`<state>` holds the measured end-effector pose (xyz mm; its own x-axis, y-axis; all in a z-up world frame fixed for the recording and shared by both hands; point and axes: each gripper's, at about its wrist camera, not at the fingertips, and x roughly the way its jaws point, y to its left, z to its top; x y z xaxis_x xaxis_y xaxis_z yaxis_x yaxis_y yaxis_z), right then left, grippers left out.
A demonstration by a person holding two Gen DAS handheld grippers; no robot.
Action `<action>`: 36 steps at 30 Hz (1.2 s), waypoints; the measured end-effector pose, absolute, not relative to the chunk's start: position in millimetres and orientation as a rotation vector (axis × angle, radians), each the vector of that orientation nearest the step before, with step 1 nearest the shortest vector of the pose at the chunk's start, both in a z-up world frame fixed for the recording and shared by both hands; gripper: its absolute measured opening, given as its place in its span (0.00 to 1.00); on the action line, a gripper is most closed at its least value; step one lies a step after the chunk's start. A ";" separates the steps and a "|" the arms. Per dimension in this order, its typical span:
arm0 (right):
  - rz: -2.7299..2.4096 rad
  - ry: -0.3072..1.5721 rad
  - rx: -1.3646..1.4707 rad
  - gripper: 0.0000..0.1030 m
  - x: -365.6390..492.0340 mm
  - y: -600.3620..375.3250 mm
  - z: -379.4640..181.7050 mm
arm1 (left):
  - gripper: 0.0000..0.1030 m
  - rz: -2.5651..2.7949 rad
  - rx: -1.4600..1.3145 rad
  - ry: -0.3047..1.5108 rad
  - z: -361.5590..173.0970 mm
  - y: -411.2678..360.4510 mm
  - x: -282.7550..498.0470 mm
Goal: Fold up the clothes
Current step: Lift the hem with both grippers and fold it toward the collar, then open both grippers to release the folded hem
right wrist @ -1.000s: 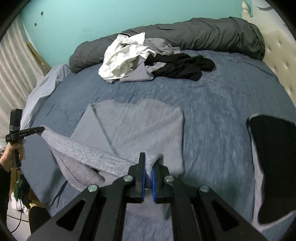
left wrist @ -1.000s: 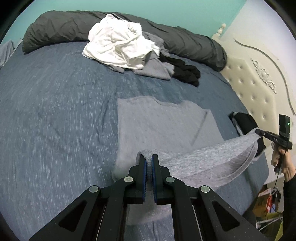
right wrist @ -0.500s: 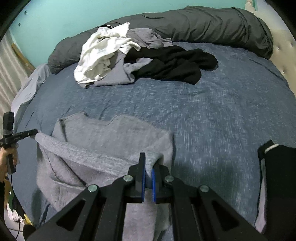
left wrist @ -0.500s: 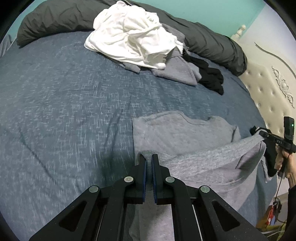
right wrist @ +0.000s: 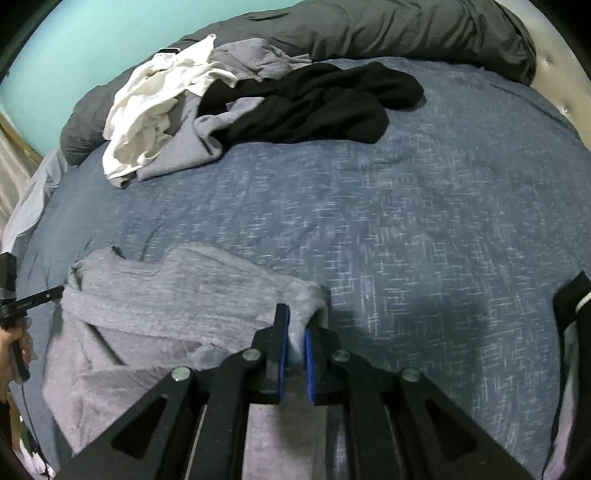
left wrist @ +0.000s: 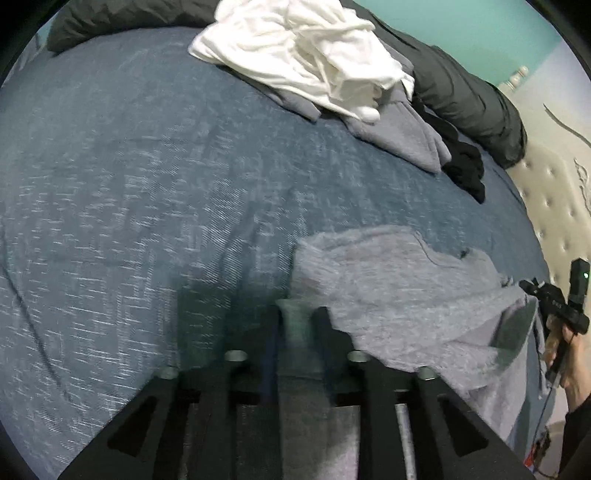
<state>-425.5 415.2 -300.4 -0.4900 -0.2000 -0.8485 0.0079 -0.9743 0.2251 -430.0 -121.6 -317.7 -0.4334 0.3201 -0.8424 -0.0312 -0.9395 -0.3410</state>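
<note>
Right wrist view: I have the right gripper [right wrist: 294, 347] clamped on a corner of the grey knit top [right wrist: 166, 295], its blue pads pinching a fold of cloth, so the edge I carry lies doubled over the part spread on the blue bedspread [right wrist: 406, 221]. The top sits at 8 o'clock in this view; the person's other hand [right wrist: 14, 343] shows at 9 o'clock, holding the opposite corner so the hem runs taut between the two grips. In the left wrist view the left gripper [left wrist: 297, 332] is blurred; grey cloth shows between its jaws, which stand a little apart, so I cannot tell whether they are gripping or letting go. A heap of white, grey and black clothes [right wrist: 221, 103] waits at 11 o'clock against the dark rolled duvet [right wrist: 369, 26]. A black garment [right wrist: 576, 306] lies at 3 o'clock.
</note>
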 end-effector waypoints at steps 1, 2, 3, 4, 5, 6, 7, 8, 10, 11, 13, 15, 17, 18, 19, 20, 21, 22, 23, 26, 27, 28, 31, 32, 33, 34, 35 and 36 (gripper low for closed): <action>-2.602 -0.304 1.500 0.08 -424.6 417.2 -299.6 | 0.41 2.477 -1.510 -0.420 -312.2 -126.0 -427.4; -2.613 -0.320 1.466 0.09 -422.3 420.5 -295.6 | 0.41 2.489 -1.492 -0.427 -307.5 -128.9 -424.8; -2.621 -0.330 1.438 0.11 -420.1 422.9 -291.7 | 0.41 2.501 -1.475 -0.433 -303.0 -131.6 -422.2; -2.623 -0.347 1.418 0.12 -417.9 425.3 -288.1 | 0.41 2.511 -1.455 -0.424 -297.4 -132.5 -417.9; -2.623 -0.366 1.398 0.13 -415.5 428.0 -284.3 | 0.42 2.520 -1.434 -0.413 -291.6 -133.1 -413.4; -2.642 -0.377 1.383 0.16 -412.7 431.3 -280.1 | 0.42 2.529 -1.413 -0.402 -285.8 -133.7 -408.9; -2.668 -0.385 1.370 0.24 -409.7 434.8 -275.7 | 0.42 2.534 -1.405 -0.355 -281.3 -131.1 -402.7; -2.695 -0.392 1.357 0.51 -406.7 438.3 -271.4 | 0.42 2.528 -1.404 -0.331 -279.6 -130.1 -398.9; -2.710 -0.508 1.321 0.69 -400.1 452.6 -264.8 | 0.42 2.506 -1.409 -0.293 -279.8 -126.8 -389.1; -2.723 -0.532 1.307 0.69 -396.7 457.0 -261.6 | 0.42 2.502 -1.410 -0.268 -280.4 -124.7 -384.8; -2.738 -0.482 1.284 0.69 -388.9 456.1 -254.9 | 0.42 2.496 -1.419 -0.183 -282.5 -118.8 -374.3; -2.737 -0.411 1.264 0.69 -380.3 452.2 -249.0 | 0.42 2.492 -1.433 -0.083 -286.1 -112.2 -366.3; -2.703 -0.316 1.264 0.69 -371.5 441.1 -251.1 | 0.42 2.494 -1.444 -0.015 -292.7 -107.6 -363.9; -2.687 -0.274 1.279 0.69 -368.9 435.1 -256.6 | 0.42 2.494 -1.450 0.018 -296.1 -105.3 -362.9; -2.670 -0.233 1.295 0.69 -366.4 429.0 -262.1 | 0.42 2.494 -1.455 0.052 -299.5 -103.0 -361.9; -2.653 -0.192 1.310 0.69 -363.8 423.0 -267.6 | 0.43 2.494 -1.460 0.085 -302.9 -100.8 -360.9; -2.635 -0.151 1.324 0.69 -361.3 416.9 -273.1 | 0.46 2.504 -1.465 0.127 -305.8 -99.2 -362.2; -2.617 -0.111 1.338 0.69 -358.8 410.8 -278.6 | 0.49 2.516 -1.471 0.172 -308.7 -97.8 -363.7; -2.598 -0.071 1.352 0.69 -356.2 404.8 -284.1 | 0.49 2.520 -1.475 0.199 -310.8 -96.9 -364.7; -2.571 -0.046 1.377 0.69 -355.1 398.1 -300.4 | 0.49 2.514 -1.455 0.247 -313.4 -92.5 -373.1; -2.567 -0.030 1.387 0.69 -357.3 395.2 -305.4 | 0.49 2.512 -1.443 0.255 -312.9 -91.2 -377.0; -2.563 -0.015 1.397 0.69 -359.5 392.4 -310.5 | 0.49 2.514 -1.438 0.261 -313.7 -89.8 -381.3; -2.579 -0.017 1.406 0.69 -369.3 388.8 -317.9 | 0.49 2.531 -1.424 0.283 -316.7 -84.7 -393.1; -2.589 -0.017 1.415 0.69 -374.9 388.3 -319.9 | 0.49 2.538 -1.419 0.292 -317.8 -82.8 -396.8; -2.601 -0.016 1.426 0.69 -381.5 387.9 -321.9 | 0.49 2.549 -1.399 0.308 -317.8 -79.9 -401.0; -2.608 -0.015 1.432 0.69 -386.0 388.2 -323.1 | 0.49 2.559 -1.377 0.325 -317.6 -76.9 -405.3; -2.611 -0.016 1.436 0.68 -389.7 388.7 -323.8 | 0.49 2.567 -1.362 0.345 -316.9 -74.3 -408.3; -2.618 -0.014 1.436 0.65 -393.1 388.1 -324.2 | 0.49 2.573 -1.352 0.347 -316.4 -72.3 -411.3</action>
